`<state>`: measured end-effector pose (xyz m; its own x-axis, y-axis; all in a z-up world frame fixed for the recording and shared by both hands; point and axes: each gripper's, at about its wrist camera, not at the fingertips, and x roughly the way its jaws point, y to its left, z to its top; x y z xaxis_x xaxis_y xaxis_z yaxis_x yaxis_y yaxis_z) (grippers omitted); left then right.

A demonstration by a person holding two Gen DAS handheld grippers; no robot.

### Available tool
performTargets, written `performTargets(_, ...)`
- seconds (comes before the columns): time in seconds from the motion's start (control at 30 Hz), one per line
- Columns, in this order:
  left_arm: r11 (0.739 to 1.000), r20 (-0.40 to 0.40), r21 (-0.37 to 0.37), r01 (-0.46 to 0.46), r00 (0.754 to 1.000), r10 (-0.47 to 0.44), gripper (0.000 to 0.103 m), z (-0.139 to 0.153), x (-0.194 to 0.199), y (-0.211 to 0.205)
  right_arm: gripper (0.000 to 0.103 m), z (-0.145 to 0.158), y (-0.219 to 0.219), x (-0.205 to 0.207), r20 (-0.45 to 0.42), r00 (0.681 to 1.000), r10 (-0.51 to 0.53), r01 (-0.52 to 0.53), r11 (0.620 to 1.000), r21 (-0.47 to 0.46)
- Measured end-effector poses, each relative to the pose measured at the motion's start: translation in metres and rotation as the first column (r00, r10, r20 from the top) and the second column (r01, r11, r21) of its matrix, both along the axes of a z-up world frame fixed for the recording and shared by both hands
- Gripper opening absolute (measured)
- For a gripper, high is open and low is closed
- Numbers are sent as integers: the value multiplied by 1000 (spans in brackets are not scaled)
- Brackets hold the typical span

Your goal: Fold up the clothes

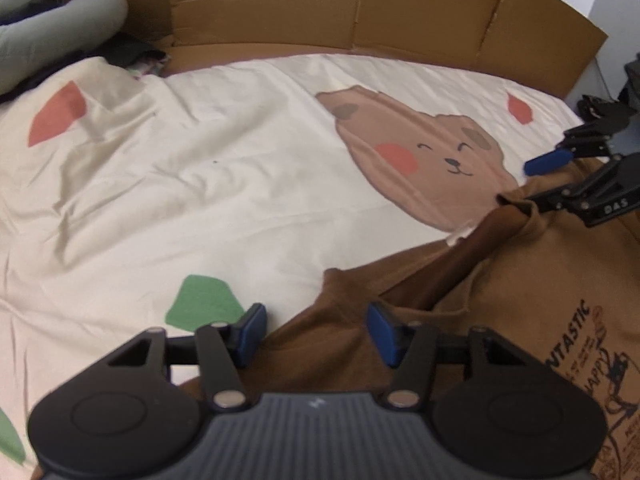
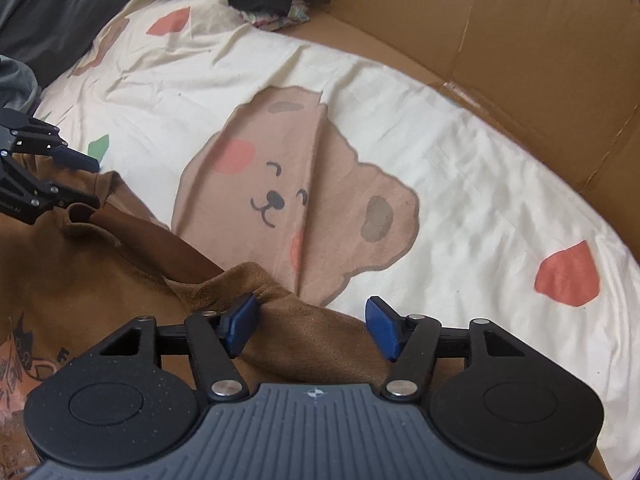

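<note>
With the jaws of both the left gripper [image 1: 316, 330] and right gripper [image 2: 310, 326] apart, the brown printed cotton T-shirt [image 2: 100, 272] lies loose between them on the bed, so it could slip and bunch up.

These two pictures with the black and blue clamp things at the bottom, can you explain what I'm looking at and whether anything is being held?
Each picture comes from a camera mounted on a hand-held gripper, a two-fingered tool a person carries in each hand. One looks along the left hand-held gripper, the other along the right hand-held gripper. Each tool also shows at the edge of the other's picture. Below them lies a brown printed shirt on a cream bedsheet with a bear drawing, with cardboard behind. Both tools stand open over the shirt's edge; fabric lies between the fingers, but nothing is pinched.
</note>
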<state>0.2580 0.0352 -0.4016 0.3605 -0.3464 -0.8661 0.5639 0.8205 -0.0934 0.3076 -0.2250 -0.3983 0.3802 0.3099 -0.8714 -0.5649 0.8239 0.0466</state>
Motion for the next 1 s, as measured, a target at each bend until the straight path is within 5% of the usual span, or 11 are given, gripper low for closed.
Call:
performTargets(0.07, 1000, -16, -20, 12, 1000, -13, 46, 1, -1, 1, 66, -1, 0, 0, -36, 999, 17, -17, 1000, -8)
performTargets(0.13, 999, -22, -35, 26, 999, -27, 23, 3, -2, 1, 63, -4, 1, -1, -73, 996, 50, -52, 998, -24)
performTargets(0.2, 999, -8, -34, 39, 999, -39, 12, 6, -5, 0, 43, -2, 1, -5, -73, 995, 68, -70, 997, -17)
performTargets(0.3, 998, 26, -58, 12, 1000, -10, 7, 17, -6, 5, 18, 8, -1, -8, -53, 997, 51, -51, 999, 0)
performTargets(0.67, 988, 198, -133, -74, 975, 100, 6, 61, 14, 21, 0, 64, -8, -1, 175, 984, -32, 23, 998, 50)
performTargets(0.8, 988, 181, -124, -95, 977, 117, 7, 53, 31, 18, 0, 63, -7, 16, 223, 972, -74, 67, 997, 41)
performTargets(1.0, 982, 171, -97, -161, 969, 176, 27, 45, 41, 22, 2, 45, -14, 36, 192, 972, -133, 134, 991, 8)
